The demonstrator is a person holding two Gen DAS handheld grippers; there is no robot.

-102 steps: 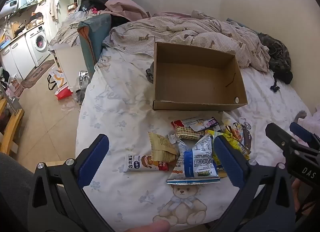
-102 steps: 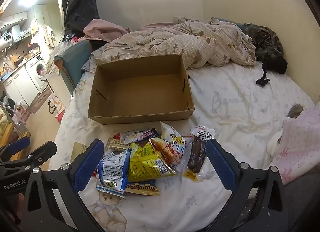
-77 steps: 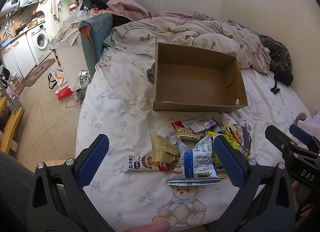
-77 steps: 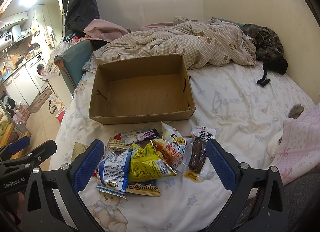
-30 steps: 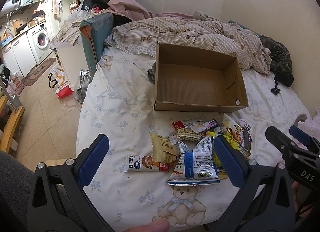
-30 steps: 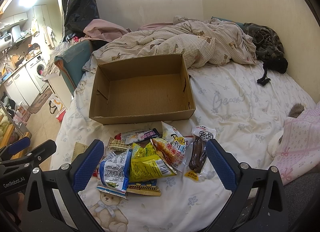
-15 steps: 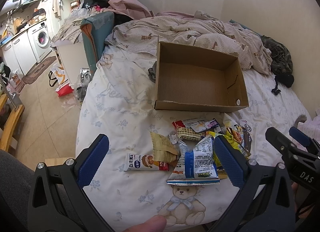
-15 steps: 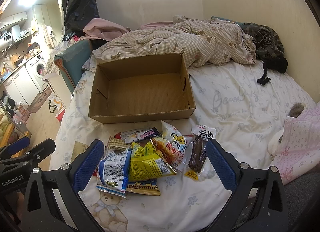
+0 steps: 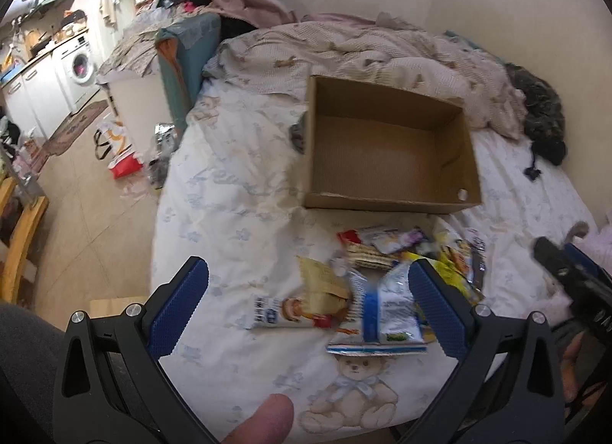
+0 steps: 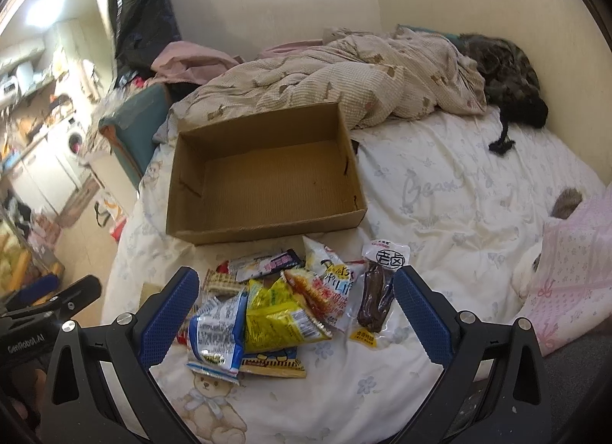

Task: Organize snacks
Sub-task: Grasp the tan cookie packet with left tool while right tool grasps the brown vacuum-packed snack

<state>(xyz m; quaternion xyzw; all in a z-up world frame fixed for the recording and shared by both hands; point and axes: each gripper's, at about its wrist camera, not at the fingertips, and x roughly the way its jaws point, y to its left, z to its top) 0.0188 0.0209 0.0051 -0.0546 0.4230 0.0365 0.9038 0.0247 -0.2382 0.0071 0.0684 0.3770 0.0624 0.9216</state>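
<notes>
Brown cardboard box (image 10: 264,180), open-topped, on the bed sheet (image 10: 440,191) beyond a heap of snack packets (image 10: 290,298).
Left gripper (image 9: 306,302) and right gripper (image 10: 296,314) both hang spread wide, holding nothing; the packets lie between and just ahead of their blue pads (image 10: 168,314), short of the box.

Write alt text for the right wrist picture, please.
An open right gripper hovers over a heap of snack packets on a bed sheet. Behind the heap sits an empty cardboard box, with a rumpled quilt beyond it.
</notes>
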